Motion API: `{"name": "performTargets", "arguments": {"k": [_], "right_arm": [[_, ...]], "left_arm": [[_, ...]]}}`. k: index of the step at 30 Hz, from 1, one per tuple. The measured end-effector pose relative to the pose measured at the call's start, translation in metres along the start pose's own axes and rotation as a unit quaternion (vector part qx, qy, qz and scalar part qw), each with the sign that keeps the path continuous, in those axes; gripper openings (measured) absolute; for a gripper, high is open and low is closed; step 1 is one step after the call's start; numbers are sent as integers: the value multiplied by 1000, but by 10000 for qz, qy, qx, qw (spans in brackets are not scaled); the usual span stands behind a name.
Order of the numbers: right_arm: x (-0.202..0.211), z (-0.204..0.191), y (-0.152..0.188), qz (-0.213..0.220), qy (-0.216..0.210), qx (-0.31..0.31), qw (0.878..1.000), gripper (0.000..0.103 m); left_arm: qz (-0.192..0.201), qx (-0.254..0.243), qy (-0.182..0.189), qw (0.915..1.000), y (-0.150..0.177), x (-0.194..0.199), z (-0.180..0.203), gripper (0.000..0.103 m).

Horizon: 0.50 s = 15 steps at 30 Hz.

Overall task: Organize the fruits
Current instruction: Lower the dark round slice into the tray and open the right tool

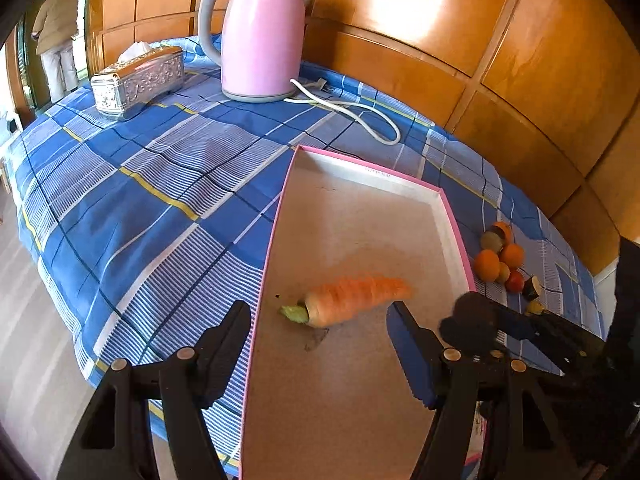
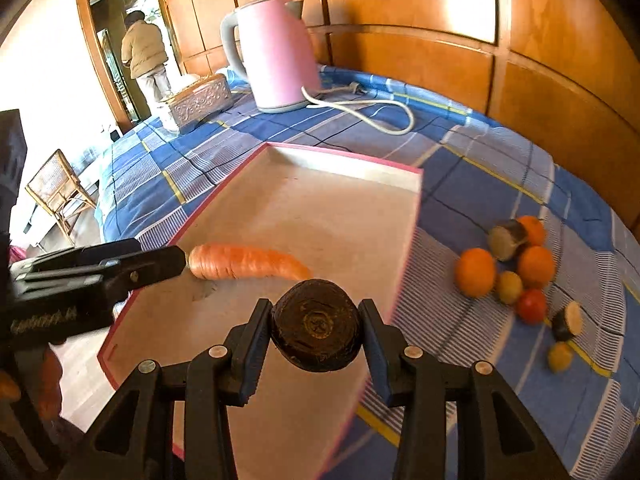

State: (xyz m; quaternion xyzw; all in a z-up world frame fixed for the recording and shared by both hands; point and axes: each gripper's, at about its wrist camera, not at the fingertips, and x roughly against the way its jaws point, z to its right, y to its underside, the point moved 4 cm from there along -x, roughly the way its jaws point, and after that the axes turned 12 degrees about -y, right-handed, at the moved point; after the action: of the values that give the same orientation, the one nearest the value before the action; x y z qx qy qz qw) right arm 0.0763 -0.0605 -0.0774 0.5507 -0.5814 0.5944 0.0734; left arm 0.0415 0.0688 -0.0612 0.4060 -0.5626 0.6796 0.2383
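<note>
Right wrist view: the right gripper [image 2: 316, 336] pinches a dark round piece [image 2: 316, 326], both pads pressed on its sides, its flat cut face turned toward the camera. The piece hangs over the near part of the pink-edged tray [image 2: 414, 200], just inside the tray's right rim. Being round, it shows no marked long axis; the gripper's fingers point toward 12 o'clock.

A carrot [image 2: 244, 266] lies on the tray floor at about 11 o'clock from the held piece, near it but apart. Its long axis runs from 9 to 3 o'clock, blunt end at 9, tip at 3.

The left gripper [image 1: 318, 320] stands spread and empty, 1 finger outside the tray's left rim and 1 inside, with the carrot just ahead between the fingertips at 12 o'clock.

The remaining pile of fruit [image 2: 508, 264] rests on the checked cloth [image 2: 460, 168] at 2 o'clock, well apart from the tray. Judged next: lowering the piece to bare floor beside the carrot.
</note>
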Motion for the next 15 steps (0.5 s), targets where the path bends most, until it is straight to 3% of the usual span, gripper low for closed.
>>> {"name": "performTargets", "arguments": {"k": [8,15], "right_arm": [[-6,-3,9,-81,37,-50,9999,46],[18,6,14,277,172,-268,9991,46]], "left_arm": [[59,-55,-39,10000,1,2,-1,71],[35,-199,51,9998,1,2,9,71]]}}
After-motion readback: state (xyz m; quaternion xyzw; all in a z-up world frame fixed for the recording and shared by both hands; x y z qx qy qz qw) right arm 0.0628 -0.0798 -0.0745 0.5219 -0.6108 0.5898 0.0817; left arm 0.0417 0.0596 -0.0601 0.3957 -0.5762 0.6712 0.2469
